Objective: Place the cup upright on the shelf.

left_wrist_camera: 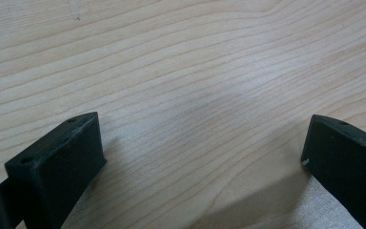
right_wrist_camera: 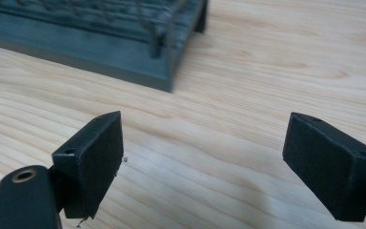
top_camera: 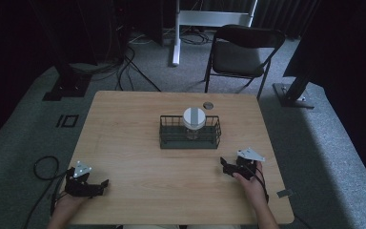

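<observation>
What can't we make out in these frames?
- Small round thing behind the wire basket, high view: too small to identify.
- White-lidded jar in the basket: contents hidden by lid and wires.
- Basket in the right gripper view: blurred, cut off by the top edge.
- Left claw and right claw: open over bare table.

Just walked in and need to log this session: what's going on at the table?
A person sits at a wooden table with a claw in each hand. The left claw and right claw both rest near the table's near edge, open and empty. In the middle stands a dark wire basket holding a jar with a white lid. A small round lid lies behind it. Nothing is being handled yet.
</observation>
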A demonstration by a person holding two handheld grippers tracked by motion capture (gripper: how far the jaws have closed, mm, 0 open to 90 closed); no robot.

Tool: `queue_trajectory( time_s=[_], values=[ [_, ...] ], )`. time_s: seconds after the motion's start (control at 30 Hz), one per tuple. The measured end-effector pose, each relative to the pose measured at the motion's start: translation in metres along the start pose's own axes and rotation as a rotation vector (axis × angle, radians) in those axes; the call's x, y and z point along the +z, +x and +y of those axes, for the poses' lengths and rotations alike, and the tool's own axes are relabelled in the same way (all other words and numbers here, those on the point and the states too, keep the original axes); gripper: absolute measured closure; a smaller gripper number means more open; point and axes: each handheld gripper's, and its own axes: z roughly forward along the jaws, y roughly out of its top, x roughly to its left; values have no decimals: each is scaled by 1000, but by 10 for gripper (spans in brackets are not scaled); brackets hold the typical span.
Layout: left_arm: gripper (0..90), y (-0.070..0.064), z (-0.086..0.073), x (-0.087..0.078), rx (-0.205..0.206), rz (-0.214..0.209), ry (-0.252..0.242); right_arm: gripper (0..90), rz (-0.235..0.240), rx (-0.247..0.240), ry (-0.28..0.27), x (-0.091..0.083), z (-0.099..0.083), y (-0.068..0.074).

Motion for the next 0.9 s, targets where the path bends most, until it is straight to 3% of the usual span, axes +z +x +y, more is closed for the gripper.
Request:
queue_trajectory(
  time_s=[0.3, 0.43, 0.57, 0.9],
  values=[
    [5, 0, 0, 0, 0, 0, 0, 133, -60, 13, 95, 0, -2, -11],
    [5, 0, 0, 0, 0, 0, 0, 134, -86, 33, 177, 2, -4, -15],
    [5, 0, 0, 0, 0, 0, 0, 125, -95, 71, 184, 2, -5, -17],
    [5, 0, 0, 0, 0, 0, 0, 123, -99, 72, 184, 2, -5, -18]
  ],
)
